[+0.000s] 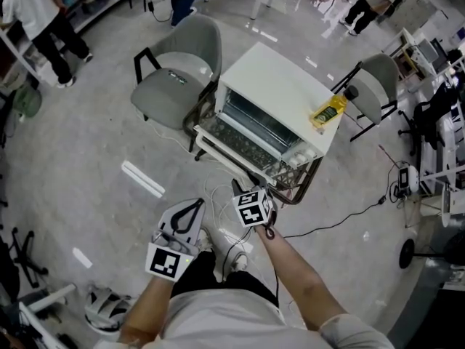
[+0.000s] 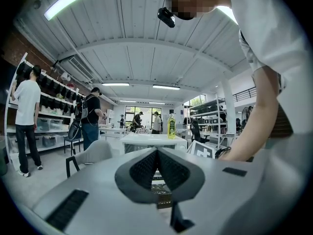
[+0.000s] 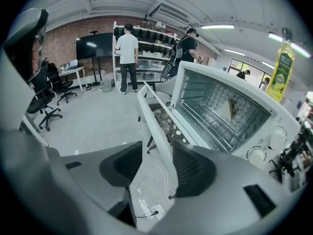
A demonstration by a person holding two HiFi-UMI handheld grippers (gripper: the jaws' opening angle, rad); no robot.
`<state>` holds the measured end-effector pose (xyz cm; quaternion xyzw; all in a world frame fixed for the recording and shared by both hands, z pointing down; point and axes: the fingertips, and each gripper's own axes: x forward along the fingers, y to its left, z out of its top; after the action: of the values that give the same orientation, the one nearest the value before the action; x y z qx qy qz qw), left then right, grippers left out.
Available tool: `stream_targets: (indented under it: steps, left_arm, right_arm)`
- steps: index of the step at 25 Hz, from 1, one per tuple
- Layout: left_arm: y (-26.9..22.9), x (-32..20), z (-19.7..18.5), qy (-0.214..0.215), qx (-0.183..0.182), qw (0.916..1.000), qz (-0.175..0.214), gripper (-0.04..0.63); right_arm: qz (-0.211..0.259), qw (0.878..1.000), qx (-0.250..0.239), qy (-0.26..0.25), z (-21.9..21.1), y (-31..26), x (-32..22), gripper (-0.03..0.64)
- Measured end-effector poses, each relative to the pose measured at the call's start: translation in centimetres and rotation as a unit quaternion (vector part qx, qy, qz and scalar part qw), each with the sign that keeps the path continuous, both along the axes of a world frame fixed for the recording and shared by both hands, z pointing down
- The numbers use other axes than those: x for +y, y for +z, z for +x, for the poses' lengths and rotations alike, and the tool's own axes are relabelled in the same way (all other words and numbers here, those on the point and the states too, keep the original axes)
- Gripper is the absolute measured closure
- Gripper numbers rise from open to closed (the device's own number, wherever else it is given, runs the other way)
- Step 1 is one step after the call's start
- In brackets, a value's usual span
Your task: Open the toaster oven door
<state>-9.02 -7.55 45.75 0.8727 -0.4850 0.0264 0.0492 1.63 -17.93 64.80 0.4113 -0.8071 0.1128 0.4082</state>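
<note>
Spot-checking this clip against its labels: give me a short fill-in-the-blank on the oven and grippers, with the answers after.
The door of the toaster oven is ____.
A yellow bottle stands on ____ of the oven.
The right gripper has the door's edge ____ its fingers.
The left gripper holds ____.
Missing words: open; top; between; nothing.

This is an open-plan lab or workshop hall. It has a polished grey floor [image 1: 87,144] with cables [image 1: 334,224] trailing across it and a brick wall [image 3: 61,40] carrying a dark screen [image 3: 94,45]. There are racks of shelves [image 3: 154,45] holding bins, rolling office chairs [image 3: 41,99], and strip lights [image 2: 73,0] on a ribbed ceiling. Several people [image 3: 128,58] stand at the shelves.
</note>
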Motion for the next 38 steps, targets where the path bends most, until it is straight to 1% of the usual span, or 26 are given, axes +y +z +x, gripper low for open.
stream_targets:
  steps: [7,15,22,25,27,30,31,38]
  left_arm:
    - [0.3,0.2,-0.2,0.002,-0.002,1.0,-0.007,0.578]
    - [0.3,0.3,-0.1,0.005,0.0,0.9999,-0.012,0.578]
    - [0.6,0.4,-0.5,-0.001,0.002,0.9998,-0.018,0.578]
    - [1.0,0.5,-0.8,-0.003,0.0,0.9997,-0.023,0.578]
    - [1.3,0.6,-0.9,-0.003,-0.002,0.9996,-0.026,0.578]
    - [1.5,0.7,-0.8,-0.001,-0.005,0.9996,-0.028,0.578]
    - [1.6,0.7,-0.8,-0.001,-0.005,0.9995,-0.03,0.578]
    - [2.3,0.7,-1.1,-0.002,-0.014,0.9992,-0.037,0.578]
  right_arm:
    - [0.001,1.0,0.003,0.009,-0.1,0.6,0.5,0.405]
    - [-0.016,0.998,-0.026,0.046,-0.2,1.4,1.3,0.411]
    - [-0.014,0.999,-0.024,0.047,-0.5,2.3,1.8,0.413]
    - [-0.02,0.998,-0.025,0.05,-0.7,2.9,2.2,0.413]
    - [-0.027,0.997,-0.031,0.064,-0.6,3.2,2.3,0.413]
    - [-0.023,0.995,-0.037,0.086,-0.2,3.6,2.3,0.459]
    - [-0.02,0.995,-0.038,0.092,-0.1,3.7,2.3,0.463]
    - [-0.032,0.988,-0.071,0.136,-0.1,4.5,2.3,0.463]
